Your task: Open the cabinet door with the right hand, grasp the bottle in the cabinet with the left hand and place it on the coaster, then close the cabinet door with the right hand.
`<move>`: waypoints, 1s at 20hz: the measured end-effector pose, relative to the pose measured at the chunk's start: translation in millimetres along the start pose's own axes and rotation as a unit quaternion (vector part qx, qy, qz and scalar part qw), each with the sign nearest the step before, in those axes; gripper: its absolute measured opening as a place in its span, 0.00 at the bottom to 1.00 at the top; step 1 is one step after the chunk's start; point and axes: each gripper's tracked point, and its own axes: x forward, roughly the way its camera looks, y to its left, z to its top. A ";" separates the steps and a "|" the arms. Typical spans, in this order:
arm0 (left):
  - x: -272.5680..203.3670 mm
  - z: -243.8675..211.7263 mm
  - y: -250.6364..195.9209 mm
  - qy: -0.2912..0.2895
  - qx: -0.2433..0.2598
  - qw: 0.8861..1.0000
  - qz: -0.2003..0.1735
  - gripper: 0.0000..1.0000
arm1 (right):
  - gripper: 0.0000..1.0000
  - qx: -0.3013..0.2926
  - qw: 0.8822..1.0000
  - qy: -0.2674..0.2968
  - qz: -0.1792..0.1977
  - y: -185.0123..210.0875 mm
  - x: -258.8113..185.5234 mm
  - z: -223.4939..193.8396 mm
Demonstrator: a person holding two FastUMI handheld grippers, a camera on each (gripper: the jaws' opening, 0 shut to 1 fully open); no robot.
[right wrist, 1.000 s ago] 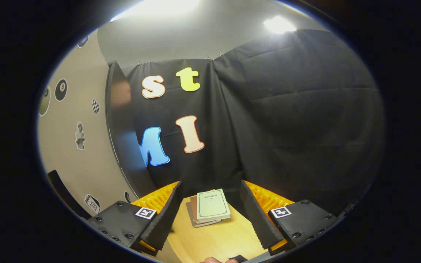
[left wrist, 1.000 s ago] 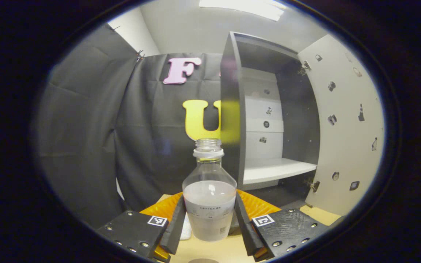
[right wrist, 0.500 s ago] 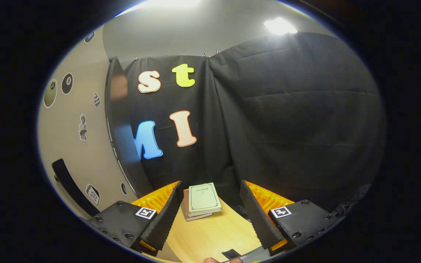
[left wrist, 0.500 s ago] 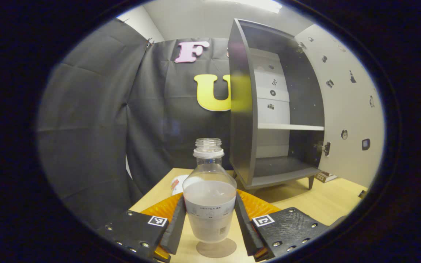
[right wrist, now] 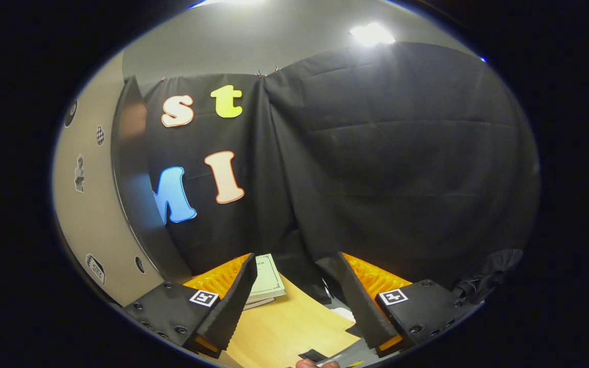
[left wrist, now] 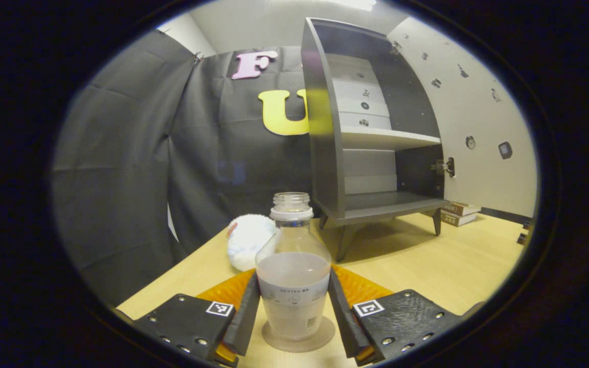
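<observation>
Clear plastic sits between the fingers of my left claw (left wrist: 293, 312): in the left gripper view I grip the bottle (left wrist: 293, 278) from both sides, a finger pressed against each flank of its lower body. It stands upright, uncapped, about half full of a cloudy pale liquid. Its base is over a round brownish coaster (left wrist: 298, 335) on the pale wooden worktop (left wrist: 427, 266); whether it actually touches the coaster I cannot tell. Just behind the bottle, to its left, lies a white fluffy ball (left wrist: 248, 241). Farther back stands the dark grey cabinet (left wrist: 325, 128) on short legs, its door (left wrist: 478, 117) swung wide to the right, pale on the inside and dotted with small stickers. A white shelf (left wrist: 386, 138) crosses the cabinet's inside, and the bottom compartment holds nothing. A small stack of books (left wrist: 458, 213) rests on the worktop beside the cabinet's right rear leg.

In the right gripper view my right claw (right wrist: 294, 299) is spread wide and grips nothing. Between and beyond its fingers runs the worktop (right wrist: 284, 327), with the stack of books (right wrist: 266, 278) partly hidden behind the left finger. At the left the cabinet door (right wrist: 87, 204) shows its stickered face and dark edge. At the bottom edge a fingertip (right wrist: 317, 364) of a person's hand peeks in.
</observation>
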 end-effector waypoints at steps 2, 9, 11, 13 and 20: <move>3.6 -7.8 1.4 0.002 0.000 1.000 0.006 0.70 | 0.98 -0.001 1.000 0.005 -0.010 -4.1 6.0 -5.0; -1.1 -15.1 -0.4 0.012 0.005 1.000 0.011 0.74 | 0.98 -0.009 0.998 0.034 -0.058 -35.3 10.1 -30.9; -1.9 -13.7 0.8 0.016 0.007 1.000 0.009 0.72 | 0.98 -0.019 0.997 0.041 -0.060 -40.9 5.3 -38.2; -3.3 -4.8 -1.0 0.011 0.005 1.000 0.010 0.75 | 0.98 -0.021 0.997 0.051 -0.060 -46.6 2.9 -49.5; -42.1 94.0 1.7 -0.029 0.039 0.997 0.062 0.83 | 0.98 -0.015 0.996 0.066 -0.061 -77.9 35.6 -95.2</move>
